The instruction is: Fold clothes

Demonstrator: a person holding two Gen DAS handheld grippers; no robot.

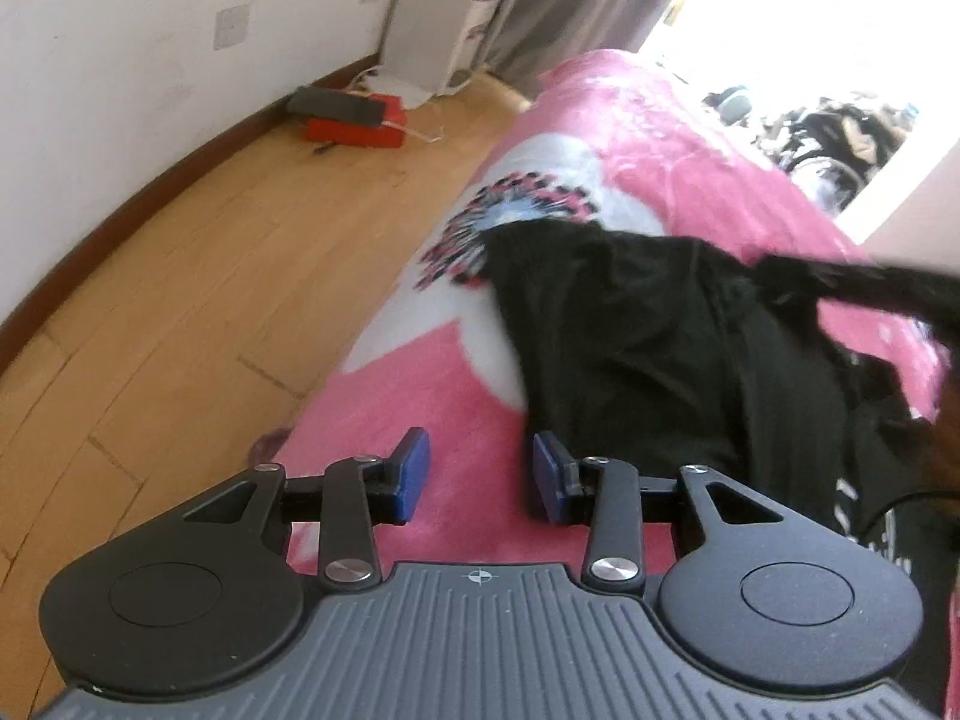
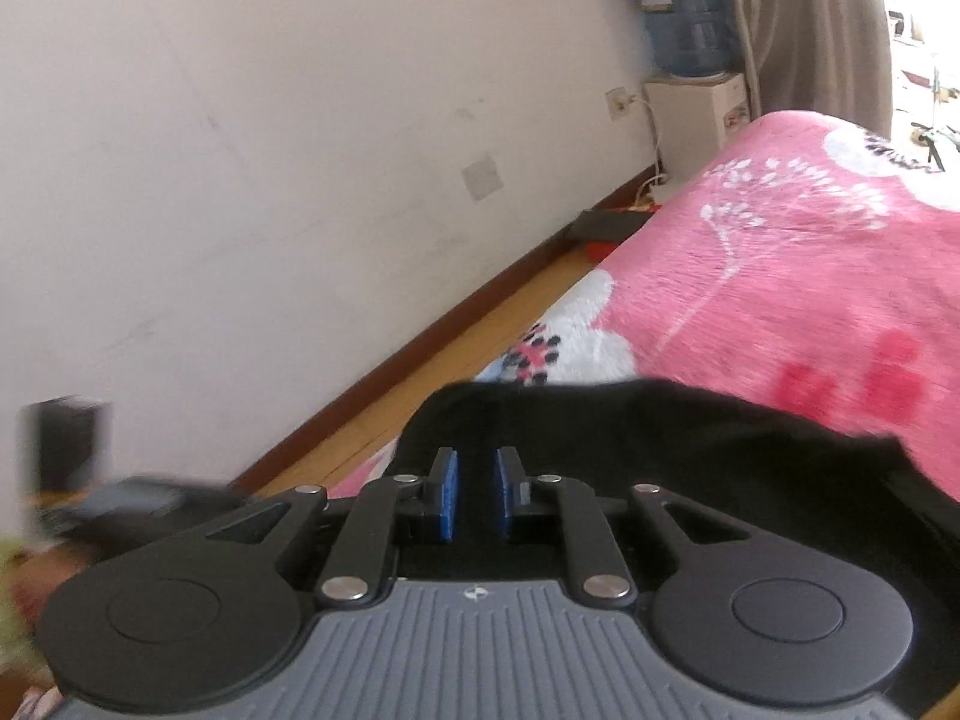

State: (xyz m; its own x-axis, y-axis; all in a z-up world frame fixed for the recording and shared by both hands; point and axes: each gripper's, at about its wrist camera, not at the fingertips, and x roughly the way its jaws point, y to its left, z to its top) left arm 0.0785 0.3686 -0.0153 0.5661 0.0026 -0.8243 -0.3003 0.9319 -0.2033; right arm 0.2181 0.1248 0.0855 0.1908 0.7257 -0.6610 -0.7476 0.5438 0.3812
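A black garment (image 1: 648, 324) is lying spread on a pink floral blanket (image 1: 432, 420) as the left gripper (image 1: 482, 478) is hovering over bare blanket, fingers apart and empty. The right gripper (image 2: 477, 495) is pinching the garment's edge between blue pads (image 2: 449, 495), lifting it. No writing is legible; the water jug (image 2: 681, 18) label is blurring.

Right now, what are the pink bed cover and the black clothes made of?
The pink bed cover looks like fluffy fleece: its surface shows a soft, brushed pile. The black garment looks like thin, matte knit cloth, maybe cotton: it drapes limply and wrinkles without shine.
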